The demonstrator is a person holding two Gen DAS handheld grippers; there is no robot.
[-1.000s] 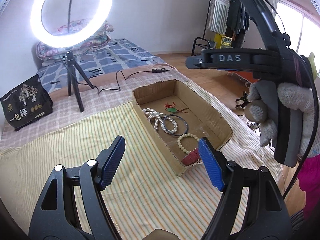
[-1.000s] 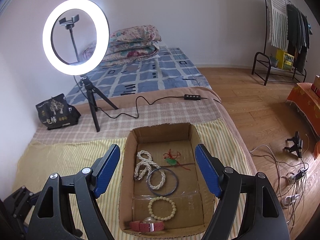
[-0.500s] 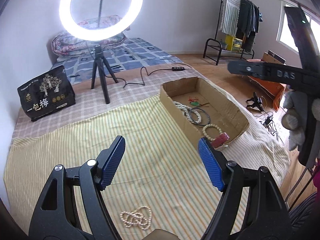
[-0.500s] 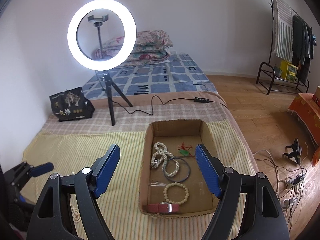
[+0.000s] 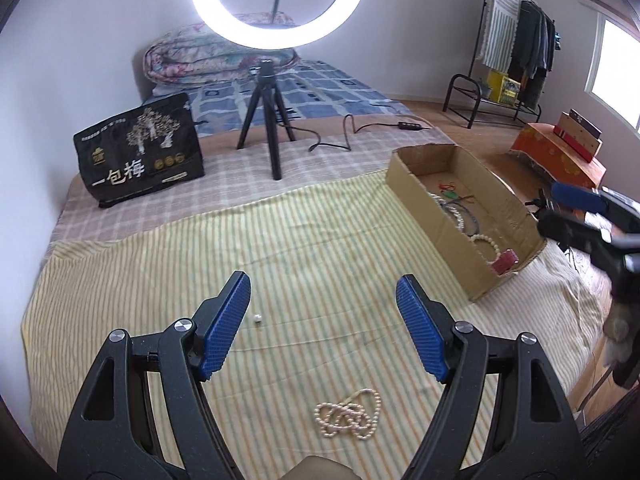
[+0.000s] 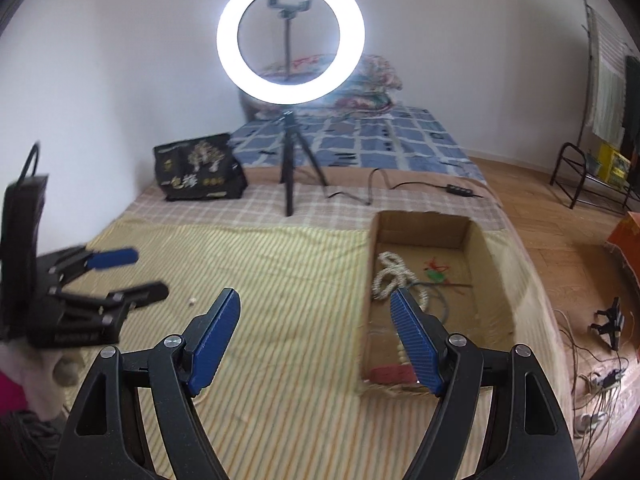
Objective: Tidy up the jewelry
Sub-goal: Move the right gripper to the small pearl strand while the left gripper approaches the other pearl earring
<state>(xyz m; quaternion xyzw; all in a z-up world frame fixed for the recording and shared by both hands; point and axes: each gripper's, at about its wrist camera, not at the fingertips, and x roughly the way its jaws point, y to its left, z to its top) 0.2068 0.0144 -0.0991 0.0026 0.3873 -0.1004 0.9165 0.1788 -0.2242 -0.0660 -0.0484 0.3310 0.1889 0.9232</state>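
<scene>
A shallow cardboard box [image 5: 436, 208] [image 6: 366, 304] lies on the striped bedspread and holds a pearl string [image 6: 390, 276], a dark bangle, a bead bracelet [image 5: 486, 242], a red watch [image 5: 506, 260] and a green charm [image 6: 436, 276]. A loose pearl necklace [image 5: 348, 414] is bunched on the spread, just below my left gripper [image 5: 323, 300], which is open and empty. A single small bead [image 5: 258, 319] [image 6: 192, 301] rests near its left finger. My right gripper [image 6: 316, 312] is open and empty, over the spread at the box's left wall.
A ring light on a tripod [image 5: 266, 120] [image 6: 290, 160] stands behind the striped spread [image 5: 200, 264], its cable [image 5: 348, 128] trailing right. A black printed bag [image 5: 138, 152] sits at the back left. Folded quilts, a clothes rack [image 5: 516, 40] and floor cables [image 6: 600, 376] lie beyond.
Both views have swung left, away from the box and over the striped spread. The loose pearl necklace and the small bead have come into the left wrist view. Both grippers stay open.
</scene>
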